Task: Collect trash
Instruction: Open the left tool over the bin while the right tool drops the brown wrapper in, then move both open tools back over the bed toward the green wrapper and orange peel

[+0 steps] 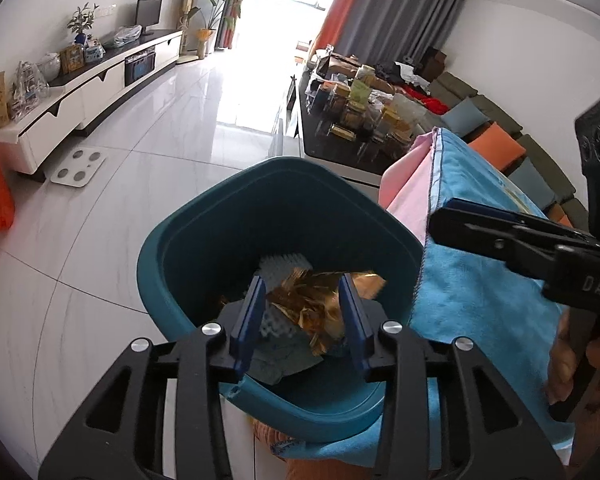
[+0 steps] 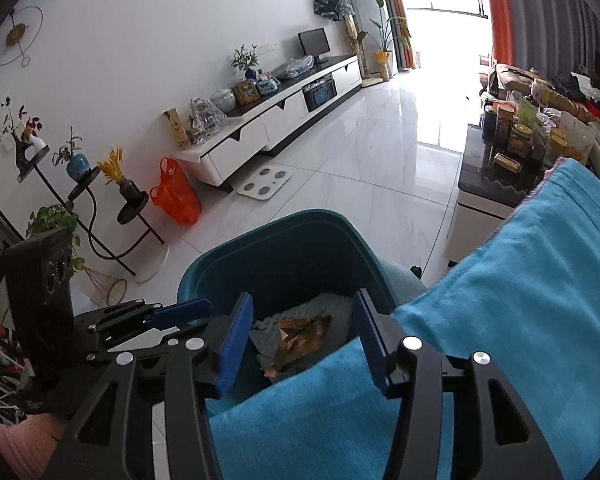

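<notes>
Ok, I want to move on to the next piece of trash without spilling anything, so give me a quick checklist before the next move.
1. Gold wrapper inside the teal bin: ok, it lies on grey packing in the bin.
2. Left gripper released: ok, jaws apart, though whether the wrapper touches them cannot tell.
3. Right gripper empty: ok, jaws open with nothing between.
4. Blue towel clear of the bin mouth: not ok, it lies against the bin's rim.
5. Bin upright and steady: cannot tell.

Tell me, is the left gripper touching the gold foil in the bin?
Cannot tell. In the left wrist view the foil sits between the open left gripper fingers inside the bin, but depth is unclear.
</notes>
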Action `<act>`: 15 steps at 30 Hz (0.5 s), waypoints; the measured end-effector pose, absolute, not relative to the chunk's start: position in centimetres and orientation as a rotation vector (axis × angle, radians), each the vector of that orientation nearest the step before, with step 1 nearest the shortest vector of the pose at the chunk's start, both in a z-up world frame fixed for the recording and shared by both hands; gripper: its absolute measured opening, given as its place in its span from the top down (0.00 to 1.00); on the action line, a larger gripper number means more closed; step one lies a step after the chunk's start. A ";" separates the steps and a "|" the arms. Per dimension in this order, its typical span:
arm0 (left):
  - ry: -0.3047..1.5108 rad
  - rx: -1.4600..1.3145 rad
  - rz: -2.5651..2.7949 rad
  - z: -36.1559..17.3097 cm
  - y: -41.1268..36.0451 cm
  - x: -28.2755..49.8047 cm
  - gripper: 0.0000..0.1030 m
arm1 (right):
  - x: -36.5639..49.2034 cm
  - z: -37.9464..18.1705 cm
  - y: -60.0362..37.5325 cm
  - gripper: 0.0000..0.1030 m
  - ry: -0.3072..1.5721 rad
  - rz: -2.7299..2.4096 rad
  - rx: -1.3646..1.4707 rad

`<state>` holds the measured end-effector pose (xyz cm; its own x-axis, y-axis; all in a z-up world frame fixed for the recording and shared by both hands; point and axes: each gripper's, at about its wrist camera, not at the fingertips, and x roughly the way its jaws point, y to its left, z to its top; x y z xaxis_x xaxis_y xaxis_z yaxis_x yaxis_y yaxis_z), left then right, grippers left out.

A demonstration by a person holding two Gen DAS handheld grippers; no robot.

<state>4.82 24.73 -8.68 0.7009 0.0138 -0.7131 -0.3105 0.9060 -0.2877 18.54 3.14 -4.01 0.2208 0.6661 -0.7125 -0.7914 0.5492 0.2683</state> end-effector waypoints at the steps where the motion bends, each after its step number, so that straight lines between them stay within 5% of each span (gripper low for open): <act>1: 0.772 -0.405 0.191 -8.6 24.7 4.6 0.60 | 18.4 -3.7 2.4 0.52 0.886 1.017 -0.149; 15: 0.657 -0.201 -0.208 -4.0 10.8 4.8 0.50 | 14.6 0.6 -17.1 0.51 0.677 0.774 -0.040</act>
<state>4.77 10.83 -4.03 0.7724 -0.2536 -0.5824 0.1273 0.9600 -0.2493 14.63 -17.12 0.63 0.5159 0.6321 -0.5782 -0.6571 0.7250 0.2063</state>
